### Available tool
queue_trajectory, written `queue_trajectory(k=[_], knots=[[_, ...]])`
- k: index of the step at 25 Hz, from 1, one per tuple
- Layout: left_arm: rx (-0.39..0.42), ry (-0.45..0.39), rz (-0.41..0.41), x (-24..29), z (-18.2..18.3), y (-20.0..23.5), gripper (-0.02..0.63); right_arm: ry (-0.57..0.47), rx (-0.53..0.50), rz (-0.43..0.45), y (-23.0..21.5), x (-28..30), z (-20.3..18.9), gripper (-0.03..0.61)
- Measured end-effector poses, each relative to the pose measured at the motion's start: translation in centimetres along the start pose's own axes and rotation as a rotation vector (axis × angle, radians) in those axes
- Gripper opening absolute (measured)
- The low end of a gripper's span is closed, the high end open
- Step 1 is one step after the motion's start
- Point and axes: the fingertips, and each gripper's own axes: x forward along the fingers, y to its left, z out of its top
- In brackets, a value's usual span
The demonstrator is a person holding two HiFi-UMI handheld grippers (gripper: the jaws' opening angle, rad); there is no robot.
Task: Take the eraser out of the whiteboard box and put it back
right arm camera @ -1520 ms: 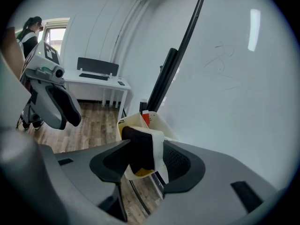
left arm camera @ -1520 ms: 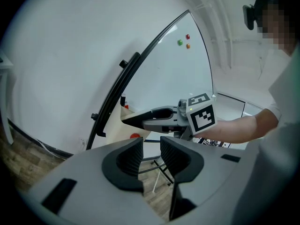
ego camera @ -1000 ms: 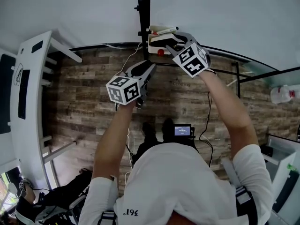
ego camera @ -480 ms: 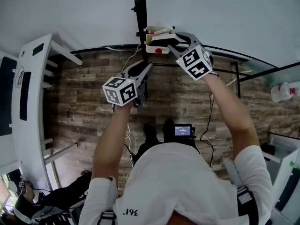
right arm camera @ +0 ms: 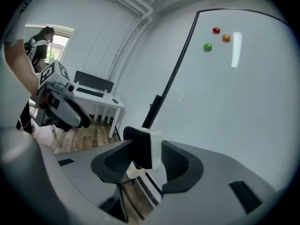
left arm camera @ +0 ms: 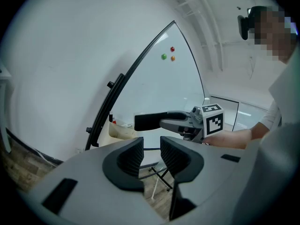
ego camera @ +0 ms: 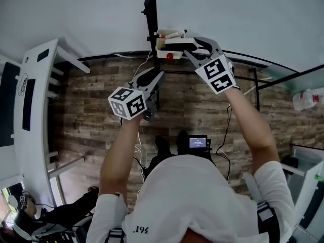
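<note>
In the head view the left forearm (ego camera: 119, 151) and right forearm (ego camera: 250, 130), both bare, reach up the frame. The left gripper (ego camera: 158, 77) sits centre-left, nearly level, its jaws a narrow gap apart and empty. The right gripper (ego camera: 183, 48), higher at upper centre, tilts slightly downward, jaws clamped on the eraser (right arm camera: 140, 146)

Brown wood-plank floor (ego camera: 91, 110) underfoot, plain white wall (ego camera: 76, 9) ahead, a white desk (ego camera: 40, 110) off to the left, and daylight pouring through a bright opening (right arm camera: 63, 38) beyond.
</note>
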Motion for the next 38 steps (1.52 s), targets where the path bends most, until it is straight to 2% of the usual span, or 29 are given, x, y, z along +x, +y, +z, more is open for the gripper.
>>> queue_trajectory(k=[18, 30, 38], knots=[[0.061, -0.087, -0.051, -1.9, 3.4, -4.8, 0.107, -0.139, 0.123, -0.074, -0.3, -7.1, 2.9, 0.207], [0.042, -0.117, -0.046, -4.2, 3.3, -6.7, 0.107, -0.194, 0.187, -0.081, 1.4, -10.8, 3.7, 0.207], [0.022, -0.128, -0.052, -5.8, 2.4, -8.6, 0.107, -0.228, 0.305, -0.080, 2.9, -13.5, 3.0, 0.207]])
